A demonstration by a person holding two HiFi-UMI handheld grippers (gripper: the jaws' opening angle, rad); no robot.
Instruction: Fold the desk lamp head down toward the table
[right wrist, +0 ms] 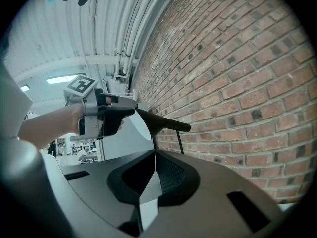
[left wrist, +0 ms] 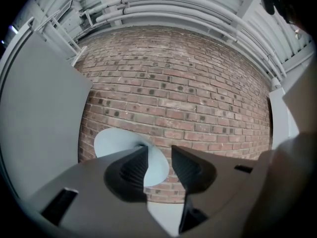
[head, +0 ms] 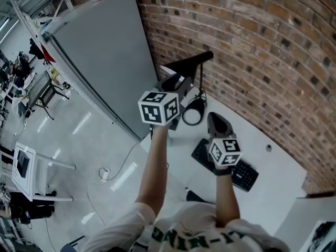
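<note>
The desk lamp stands at the table's far end by the brick wall, with a black bar head (head: pixel 191 62), a thin stem (head: pixel 201 84) and a round base (head: pixel 192 112). In the right gripper view the head (right wrist: pixel 168 124) lies about level. My left gripper (head: pixel 177 82) is at the head's near end, and the right gripper view shows it (right wrist: pixel 130 105) there too. Its jaws (left wrist: pixel 158 150) are open with only a pale rounded surface (left wrist: pixel 111 142) and brick beyond them. My right gripper (head: pixel 213 116) hovers near the base, jaws (right wrist: pixel 155 155) shut on nothing.
A black keyboard (head: pixel 237 171) lies on the white table (head: pixel 273 177) under my right hand. A brick wall (head: pixel 252 41) runs behind the lamp, and a tall grey panel (head: pixel 105 51) stands at the table's left end. A floor with chairs lies beyond at left.
</note>
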